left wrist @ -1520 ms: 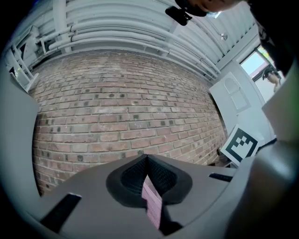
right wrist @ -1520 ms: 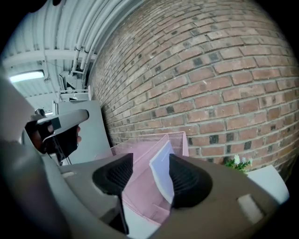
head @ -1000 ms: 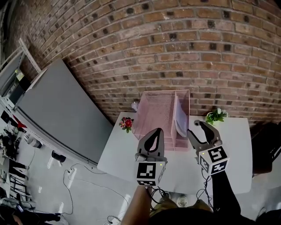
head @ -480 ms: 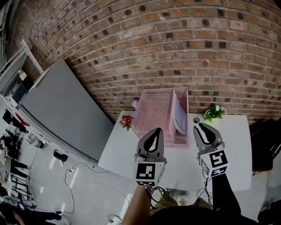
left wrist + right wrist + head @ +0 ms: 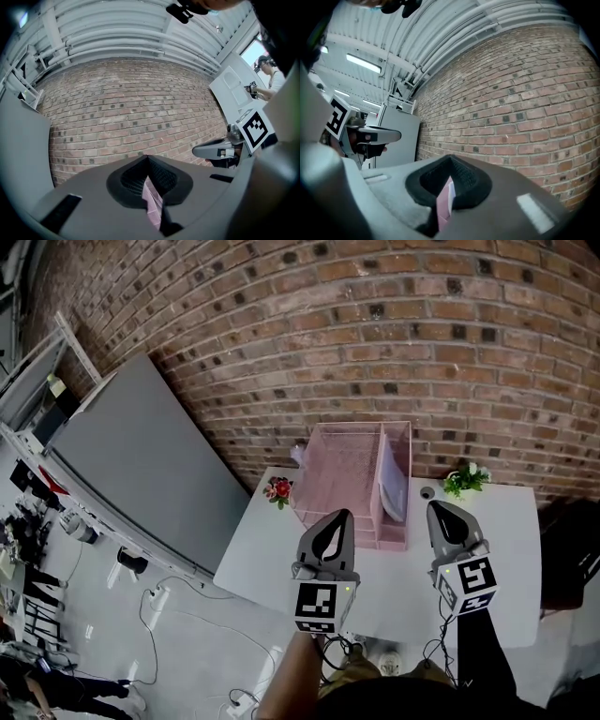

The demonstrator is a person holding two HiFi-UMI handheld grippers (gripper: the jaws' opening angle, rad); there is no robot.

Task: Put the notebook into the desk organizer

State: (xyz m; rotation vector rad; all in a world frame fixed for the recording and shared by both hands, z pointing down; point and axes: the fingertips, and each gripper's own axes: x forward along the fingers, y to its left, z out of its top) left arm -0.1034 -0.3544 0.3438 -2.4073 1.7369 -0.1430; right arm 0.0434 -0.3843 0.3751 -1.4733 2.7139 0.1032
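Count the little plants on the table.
2. The red-flowered plant sits left of the organizer; the green plant sits right of it. A pale thing behind the organizer's back left corner may be a third, mostly hidden.

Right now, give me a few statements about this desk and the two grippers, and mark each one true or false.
1. The notebook stands in the right compartment of the pink organizer. True.
2. The right gripper holds the notebook. False: its jaws have just closed on nothing, and it is short of the organizer.
3. The red flowers sit to the left of the organizer. True.
4. The left gripper is wide open. False: its jaws are together with nothing between them.
5. The green plant stands inside the organizer. False: it stands on the table, to the organizer's right.
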